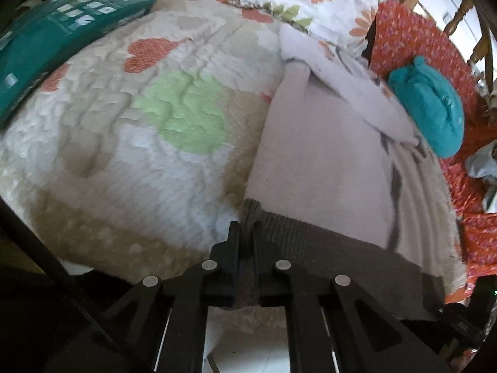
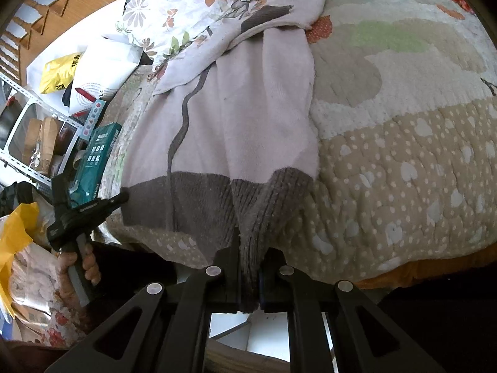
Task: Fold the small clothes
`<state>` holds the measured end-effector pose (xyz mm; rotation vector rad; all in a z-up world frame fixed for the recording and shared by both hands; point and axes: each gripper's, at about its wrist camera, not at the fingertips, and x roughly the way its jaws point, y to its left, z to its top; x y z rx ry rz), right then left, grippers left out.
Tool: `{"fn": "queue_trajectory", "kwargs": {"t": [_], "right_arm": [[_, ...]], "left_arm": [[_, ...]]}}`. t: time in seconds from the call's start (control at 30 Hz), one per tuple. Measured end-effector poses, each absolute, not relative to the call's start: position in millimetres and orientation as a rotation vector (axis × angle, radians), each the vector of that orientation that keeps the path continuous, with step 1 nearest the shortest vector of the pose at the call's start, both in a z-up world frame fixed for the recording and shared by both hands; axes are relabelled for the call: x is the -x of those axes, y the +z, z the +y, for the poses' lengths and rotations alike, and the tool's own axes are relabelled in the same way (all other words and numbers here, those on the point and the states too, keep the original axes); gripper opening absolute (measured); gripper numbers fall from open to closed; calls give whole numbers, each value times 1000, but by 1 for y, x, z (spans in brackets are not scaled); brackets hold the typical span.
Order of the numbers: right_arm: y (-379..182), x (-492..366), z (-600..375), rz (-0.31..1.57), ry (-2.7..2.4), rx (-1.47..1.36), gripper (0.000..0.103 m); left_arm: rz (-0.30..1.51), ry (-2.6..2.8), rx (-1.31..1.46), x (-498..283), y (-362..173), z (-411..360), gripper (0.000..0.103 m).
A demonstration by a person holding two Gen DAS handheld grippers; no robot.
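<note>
Left gripper pinches sweater hem corner; right gripper pinches opposite hem corner. Sweater stretches ahead over quilt. Teal cloth beyond, right.

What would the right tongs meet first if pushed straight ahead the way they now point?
Probably the pale sweater itself: the right tongs already pinch its grey ribbed hem, and its body lies ahead on the quilt.
</note>
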<state>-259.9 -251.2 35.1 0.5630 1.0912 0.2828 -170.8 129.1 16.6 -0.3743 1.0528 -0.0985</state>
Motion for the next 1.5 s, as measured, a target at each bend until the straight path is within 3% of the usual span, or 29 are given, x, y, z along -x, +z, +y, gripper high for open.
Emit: {"fn": "queue_trajectory", "kwargs": {"t": [0.17,0.4,0.53,0.77,0.8,0.83,0.87,0.9,1.2,1.5], "right_arm": [[35,268,-252,1088,311,-562,8],[39,263,-246,1082,328,-550,8],[44,261,-243,1071,327,-523,8],[36,259,-245,1091,317,-546,8],[36,258,-245,1093,316,-547,8],[35,258,-246,1094,316,-548,8],[34,258,-246,1095,316,-547,8],[34,257,-246,1095,317,-546,8],[70,234,-247,1019,357,-538,8],[139,110,-273,817,307,-492,8]], "left_arm": [[998,-92,408,203,44,143,1],[990,-87,379,197,44,143,3],[1032,-79,375,178,25,139,43],[1078,-121,292,147,-6,105,50],[1077,-119,242,147,-4,100,47],[1078,-118,210,148,-3,97,22],[1074,-100,193,149,1,98,11],[1067,-107,226,151,4,104,6],[931,-186,414,157,73,132,6],[866,-183,352,6,115,90,6]]}}
